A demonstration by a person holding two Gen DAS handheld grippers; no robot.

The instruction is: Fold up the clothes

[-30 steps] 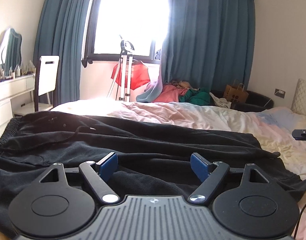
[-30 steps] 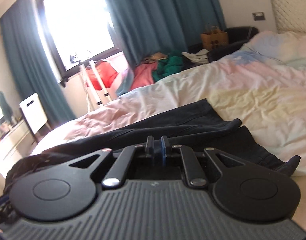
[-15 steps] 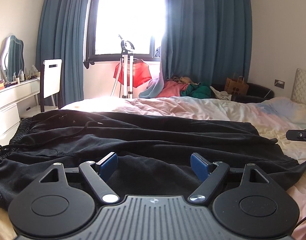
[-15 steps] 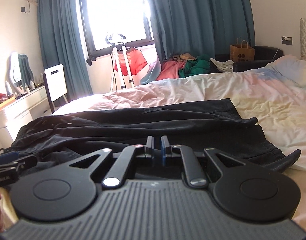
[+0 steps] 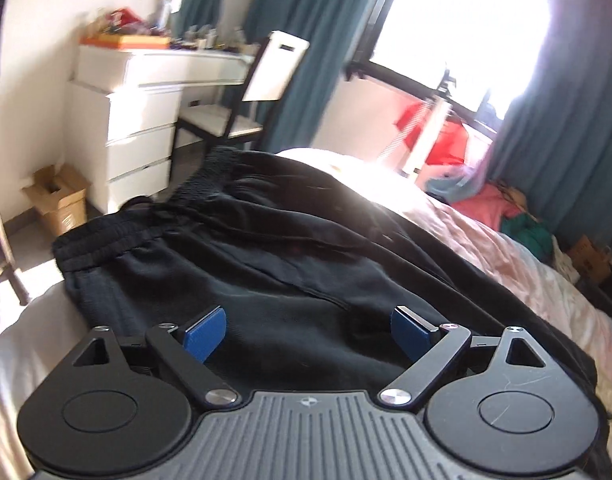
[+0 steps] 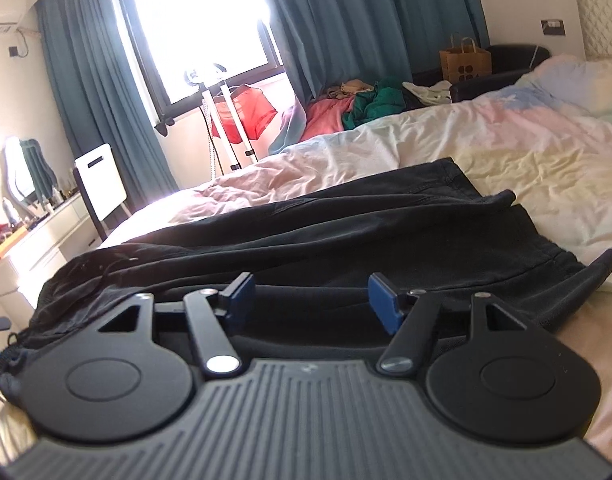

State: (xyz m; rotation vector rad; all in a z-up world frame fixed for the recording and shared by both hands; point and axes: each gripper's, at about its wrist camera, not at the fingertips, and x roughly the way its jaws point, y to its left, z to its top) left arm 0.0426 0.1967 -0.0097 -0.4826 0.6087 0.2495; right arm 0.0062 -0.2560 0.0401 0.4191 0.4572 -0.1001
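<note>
Black trousers (image 5: 290, 256) lie spread flat across the bed, their elastic waistband (image 5: 118, 232) at the left end near the bed's corner. My left gripper (image 5: 308, 330) hovers over the waist part, jaws opening wide, with only flat cloth beneath and nothing pressed between the blue pads (image 5: 206, 332). In the right wrist view the same trousers (image 6: 346, 232) stretch from the waist at left to the leg hems (image 6: 562, 264) at right. My right gripper (image 6: 308, 300) is over the near edge of the legs, jaws opening, no cloth pinched between them.
The bed (image 6: 526, 160) carries a pale crumpled duvet. A white dresser (image 5: 146, 120) and a chair (image 5: 258, 92) stand left of the bed, with a cardboard box (image 5: 56, 200) on the floor. A clothes pile (image 6: 354, 108) and a paper bag (image 6: 464, 60) lie beyond the far side.
My left gripper has swung leftward and rolled, now facing the waistband and dresser, and opened a little wider. My right gripper's jaws, shut before, have parted.
</note>
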